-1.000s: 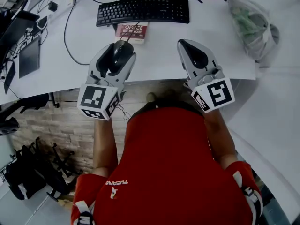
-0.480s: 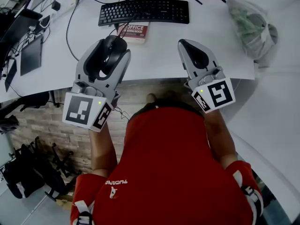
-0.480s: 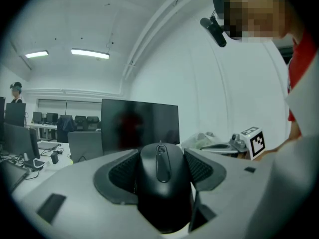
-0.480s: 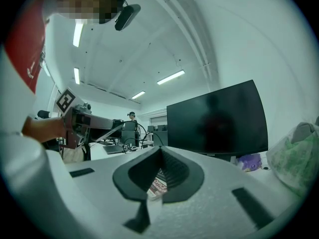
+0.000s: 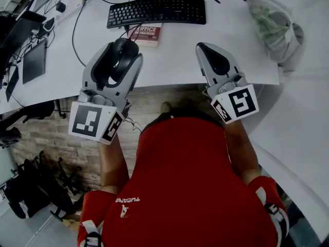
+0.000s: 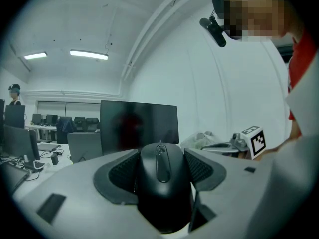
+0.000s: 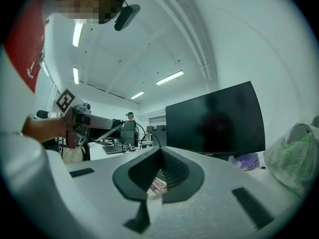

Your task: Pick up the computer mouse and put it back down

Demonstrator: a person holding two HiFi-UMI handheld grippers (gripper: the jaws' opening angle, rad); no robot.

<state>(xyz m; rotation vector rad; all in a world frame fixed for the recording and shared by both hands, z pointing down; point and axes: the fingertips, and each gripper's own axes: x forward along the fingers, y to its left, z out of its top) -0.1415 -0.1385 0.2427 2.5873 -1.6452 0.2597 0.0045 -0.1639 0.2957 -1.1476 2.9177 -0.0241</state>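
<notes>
Left gripper (image 5: 119, 59) angled forward over the near edge of the white desk (image 5: 175, 60), jaws clamped on the sides of the black computer mouse (image 5: 124, 53), keyboard (image 5: 157, 12) beyond, right gripper (image 5: 204, 49) alongside, well apart, jaws pressed together on nothing.

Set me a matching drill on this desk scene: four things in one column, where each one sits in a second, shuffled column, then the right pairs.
Things:
1. computer mouse
2. keyboard
3. red book
4. plastic bag

Places:
A. at the right end of the desk
B. at the far side of the desk, past the book
C. between the jaws of the left gripper
D. just in front of the keyboard

Pairs: 1-C, 2-B, 3-D, 4-A
</notes>
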